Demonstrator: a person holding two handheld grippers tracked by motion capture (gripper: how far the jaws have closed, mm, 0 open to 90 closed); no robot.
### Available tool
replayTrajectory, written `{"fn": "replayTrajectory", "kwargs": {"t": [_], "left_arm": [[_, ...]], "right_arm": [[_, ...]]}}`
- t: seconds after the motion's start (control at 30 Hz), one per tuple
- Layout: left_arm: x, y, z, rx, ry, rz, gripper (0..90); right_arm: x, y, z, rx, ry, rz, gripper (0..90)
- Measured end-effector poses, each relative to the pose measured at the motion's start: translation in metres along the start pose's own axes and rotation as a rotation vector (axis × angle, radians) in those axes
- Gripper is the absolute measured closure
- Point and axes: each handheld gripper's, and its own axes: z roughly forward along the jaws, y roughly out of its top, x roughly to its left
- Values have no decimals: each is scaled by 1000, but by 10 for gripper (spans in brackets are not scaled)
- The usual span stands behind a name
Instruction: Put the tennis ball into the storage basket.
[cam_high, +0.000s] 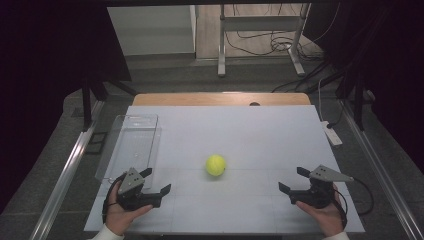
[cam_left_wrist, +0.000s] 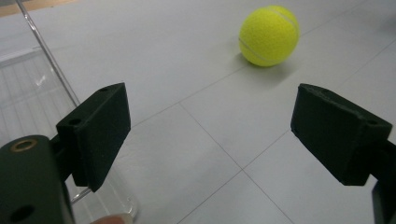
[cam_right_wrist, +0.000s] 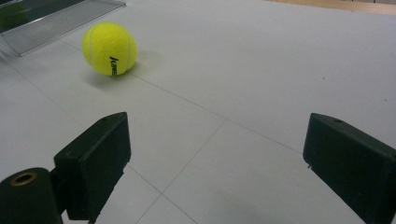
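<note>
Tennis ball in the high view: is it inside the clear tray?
No, the tennis ball lies on the bare white table, apart from the clear tray at the left.

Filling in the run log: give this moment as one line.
left gripper: open, empty | right gripper: open, empty | ball: on table between them, untouched | tray: left, empty
</note>
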Motion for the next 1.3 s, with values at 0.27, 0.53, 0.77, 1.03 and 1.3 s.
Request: {"fn": "replayTrajectory", "kwargs": {"t": [0.27, 0.53, 0.77, 1.03, 1.3], "left_arm": [[-1, -1, -3, 1, 5, 5, 128], [0, -2, -5, -8, 7, 7, 128], [1, -1, -8, -13, 5, 5, 129], [-2, 0, -6, -4, 2, 15, 128], [-2, 3, -6, -5, 4, 15, 129]], "right_arm": [[1, 0, 4, 13, 9, -10, 83], [3, 0, 2, 5, 8, 7, 86], [4, 0, 6, 17, 4, -3, 91], [3, -1, 7, 21, 9, 1, 92], [3, 0, 9, 23, 11, -1, 92]]}}
